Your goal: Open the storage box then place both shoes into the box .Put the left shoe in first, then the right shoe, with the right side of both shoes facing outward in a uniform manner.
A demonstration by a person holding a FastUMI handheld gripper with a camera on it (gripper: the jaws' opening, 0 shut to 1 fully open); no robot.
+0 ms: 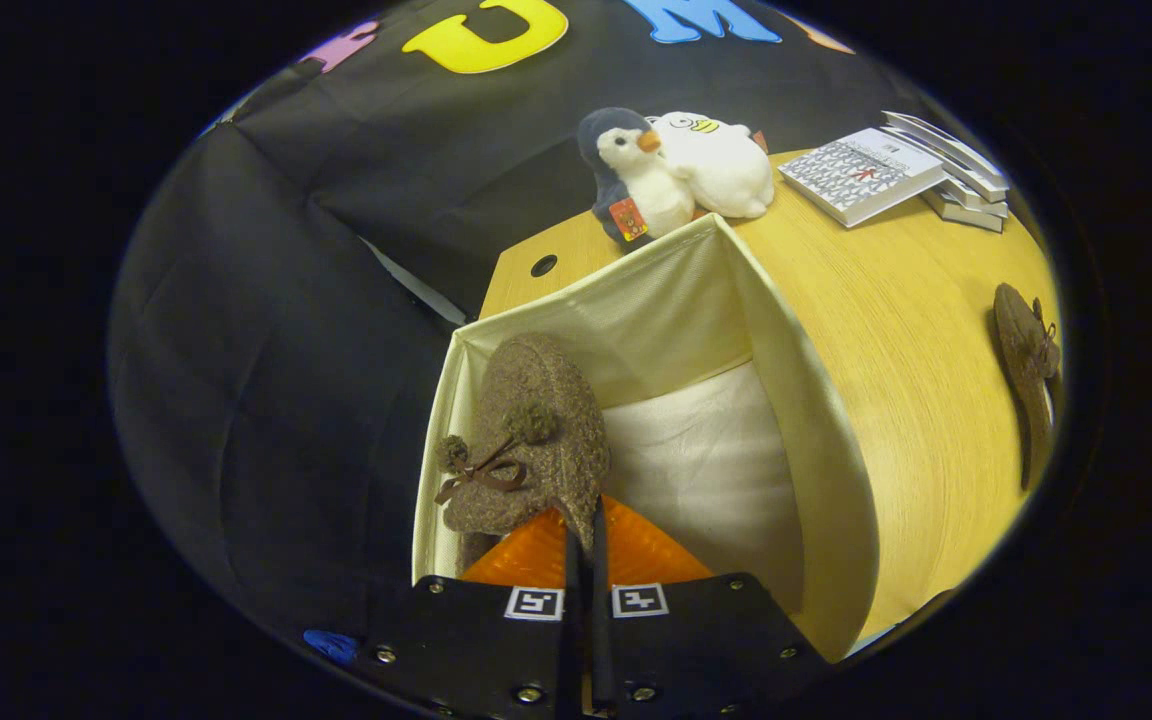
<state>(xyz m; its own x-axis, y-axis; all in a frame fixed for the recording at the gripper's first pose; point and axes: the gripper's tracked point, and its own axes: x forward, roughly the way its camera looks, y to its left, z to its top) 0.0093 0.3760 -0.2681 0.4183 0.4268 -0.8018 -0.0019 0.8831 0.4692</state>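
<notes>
shoe (526, 440) in jaws, over box (816, 440)

Plush penguin (631, 175), white plush toy (726, 165), stacked books (896, 175) on wooden table (896, 330).

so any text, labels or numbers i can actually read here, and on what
None can be read as words.
Books on the table: patterned cover with a small mark, print too small to read.
Penguin toy: tag at its foot, too blurred to read.
White plush: small bee picture, no words.
Gripper: two square coded markers, no letters; its fingers are pinched on the edge of the brown shoe inside the storage box.
</notes>
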